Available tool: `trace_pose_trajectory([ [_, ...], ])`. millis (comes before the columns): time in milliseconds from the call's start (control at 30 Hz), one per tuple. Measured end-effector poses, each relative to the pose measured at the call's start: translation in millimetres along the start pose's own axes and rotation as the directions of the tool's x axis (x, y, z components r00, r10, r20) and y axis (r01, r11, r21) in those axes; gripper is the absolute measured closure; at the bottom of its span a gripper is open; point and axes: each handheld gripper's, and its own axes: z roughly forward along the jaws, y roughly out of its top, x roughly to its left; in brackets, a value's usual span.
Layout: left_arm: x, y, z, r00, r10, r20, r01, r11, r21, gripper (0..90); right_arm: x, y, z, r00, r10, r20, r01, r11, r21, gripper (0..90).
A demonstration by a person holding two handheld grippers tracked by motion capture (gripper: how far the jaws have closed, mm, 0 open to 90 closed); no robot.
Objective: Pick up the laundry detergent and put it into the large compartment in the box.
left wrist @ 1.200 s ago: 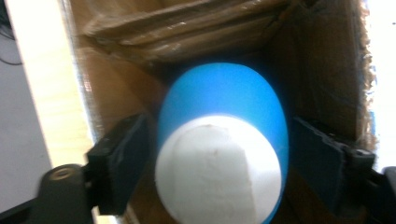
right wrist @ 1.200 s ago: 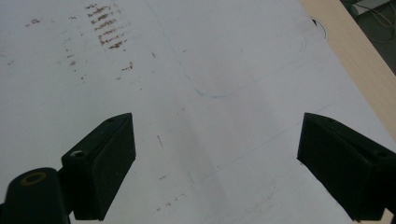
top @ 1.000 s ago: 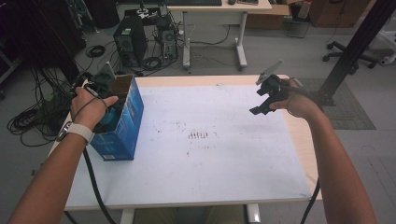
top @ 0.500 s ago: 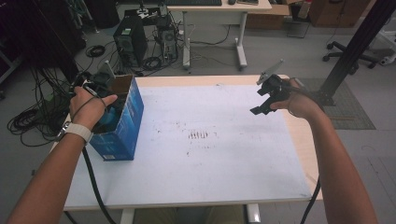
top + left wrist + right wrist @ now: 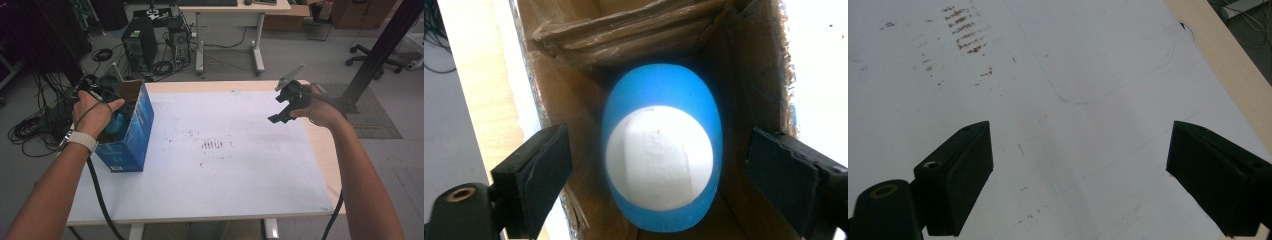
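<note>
A blue cardboard box (image 5: pixel 131 131) stands open-topped at the table's left edge. Inside it lies a blue rounded object with a white face (image 5: pixel 660 155), also visible from above as the blue object (image 5: pixel 116 126). My left gripper (image 5: pixel 659 185) hangs over the box mouth, open, its jaws wide on either side of the blue object and not touching it. The left hand (image 5: pixel 92 112) hides most of that gripper in the high view. My right gripper (image 5: pixel 285 107) hovers above the table's right side, open, with nothing between its jaws (image 5: pixel 1083 185).
The table carries a white sheet (image 5: pixel 225 150) with brown smudges (image 5: pixel 212 145) near its middle and faint blue outlines (image 5: pixel 1108 85). Its bare wooden edge (image 5: pixel 1228 70) runs along the right. Behind the table are computer towers (image 5: pixel 140 42), cables and another desk (image 5: pixel 235 10).
</note>
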Motion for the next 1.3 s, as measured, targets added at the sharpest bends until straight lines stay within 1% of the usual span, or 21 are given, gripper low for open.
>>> trace_pose_trajectory([
  [133, 0.3, 0.1, -2.4, 1.0000, -0.001, 0.002, 0.001, 1.0000, -0.004, 9.8, 0.3, -1.0, -0.3, 1.0000, 0.001, 0.000, -0.001, 1.000, 0.001, 11.6],
  [267, -0.8, -0.3, -5.2, 1.0000, 0.010, -0.003, -0.010, 0.9999, -0.009, 9.8, 0.5, -1.7, -1.1, 1.0000, 0.004, 0.000, -0.004, 1.000, 0.000, 11.6],
  [400, -0.3, -1.0, -8.0, 0.9999, 0.009, 0.008, -0.009, 0.9999, -0.014, 9.8, 0.6, -1.8, -1.9, 1.0000, 0.003, 0.001, -0.003, 1.000, 0.002, 11.6],
  [533, -0.6, -1.9, -11.6, 0.9998, 0.019, 0.008, -0.019, 0.9997, -0.015, 9.8, 1.0, -2.2, -3.1, 1.0000, 0.004, 0.002, -0.004, 1.000, 0.002, 11.6],
  [600, -0.3, -1.9, -15.2, 0.9997, 0.021, 0.012, -0.021, 0.9996, -0.019, 9.8, 1.0, -2.2, -3.9, 1.0000, 0.004, 0.003, -0.004, 1.000, 0.002, 11.6],
  [733, -1.4, -1.1, -23.0, 0.9995, 0.030, 0.002, -0.030, 0.9993, -0.022, 9.7, 1.6, -1.8, -5.7, 1.0000, 0.002, 0.004, -0.002, 1.000, 0.001, 11.6],
  [800, -2.0, -0.8, -25.7, 0.9995, 0.030, 0.006, -0.030, 0.9993, -0.023, 9.7, 1.9, -2.0, -6.3, 1.0000, 0.002, 0.006, -0.002, 1.000, 0.001, 11.6],
  [867, -3.2, -0.7, -28.5, 0.9994, 0.036, -0.001, -0.036, 0.9992, -0.017, 9.7, 2.2, -2.2, -6.6, 1.0000, 0.001, 0.006, -0.001, 1.000, 0.002, 11.6],
  [1033, -5.3, -1.2, -35.5, 0.9993, 0.038, 0.006, -0.038, 0.9990, -0.023, 9.7, 3.1, -2.8, -8.1, 1.0000, 0.004, 0.007, -0.004, 1.000, 0.002, 11.6],
  [1100, -6.5, -1.4, -37.7, 0.9988, 0.048, 0.007, -0.047, 0.9986, -0.024, 9.6, 3.2, -3.0, -8.6, 1.0000, 0.003, 0.007, -0.003, 1.000, 0.002, 11.6],
  [1200, -9.9, -1.8, -41.7, 0.9978, 0.066, -0.008, -0.066, 0.9975, -0.026, 9.6, 3.8, -3.3, -9.2, 1.0000, 0.003, 0.007, -0.003, 1.000, 0.004, 11.6],
  [1300, -11.9, -2.0, -44.9, 0.9973, 0.073, -0.004, -0.073, 0.9969, -0.028, 9.6, 4.5, -3.2, -9.9, 1.0000, 0.002, 0.008, -0.002, 1.000, 0.003, 11.6],
])
